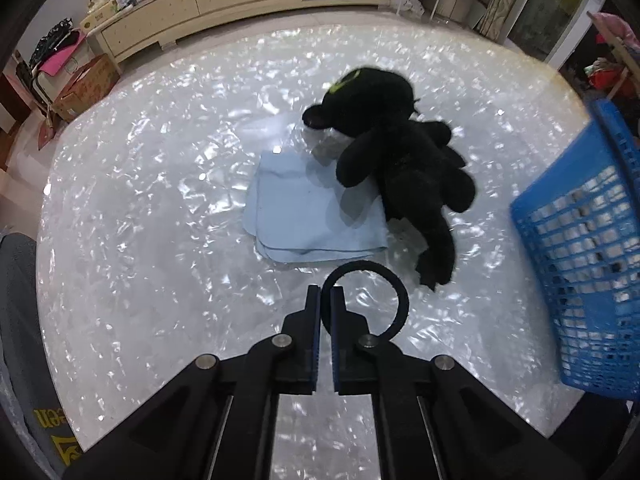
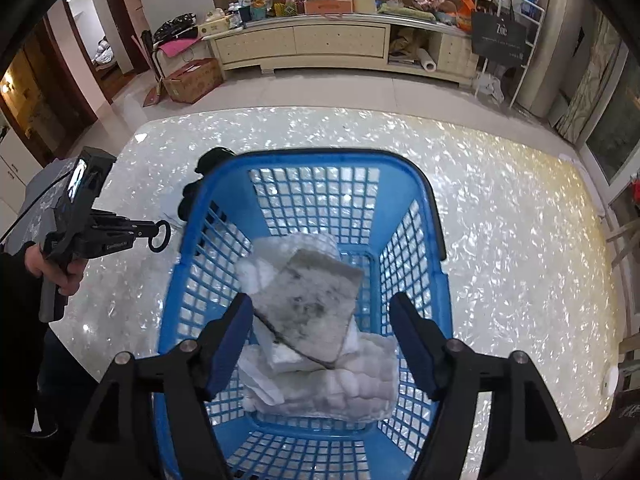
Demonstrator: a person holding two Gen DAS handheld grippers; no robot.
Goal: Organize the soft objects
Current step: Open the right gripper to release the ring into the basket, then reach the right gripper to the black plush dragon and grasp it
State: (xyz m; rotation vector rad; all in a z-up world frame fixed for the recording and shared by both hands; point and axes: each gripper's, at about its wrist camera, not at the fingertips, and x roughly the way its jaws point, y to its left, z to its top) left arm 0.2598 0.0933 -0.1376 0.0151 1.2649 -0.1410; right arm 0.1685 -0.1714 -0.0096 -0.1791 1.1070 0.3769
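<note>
My left gripper (image 1: 326, 292) is shut on a black ring-shaped hair tie (image 1: 396, 284), pinching its band just above the pearly white table (image 1: 140, 200). Beyond it lie a folded light blue cloth (image 1: 308, 212) and a black plush toy (image 1: 400, 152), whose arm rests on the cloth. The blue mesh basket (image 1: 580, 248) stands to the right. In the right wrist view my right gripper (image 2: 322, 300) hangs open over the basket (image 2: 312, 158), nothing between its fingers. Under it in the basket lie a folded grey-white cloth (image 2: 308, 300) and a fluffy white towel (image 2: 360, 392).
A person's hand (image 2: 68, 276) holds the left gripper (image 2: 150, 232) left of the basket. Off the table's far edge stand a low cream cabinet (image 2: 300, 46) loaded with clutter, a cardboard box (image 2: 192, 80) and a white rack (image 2: 508, 40). A bare stretch of table (image 2: 520, 240) lies right of the basket.
</note>
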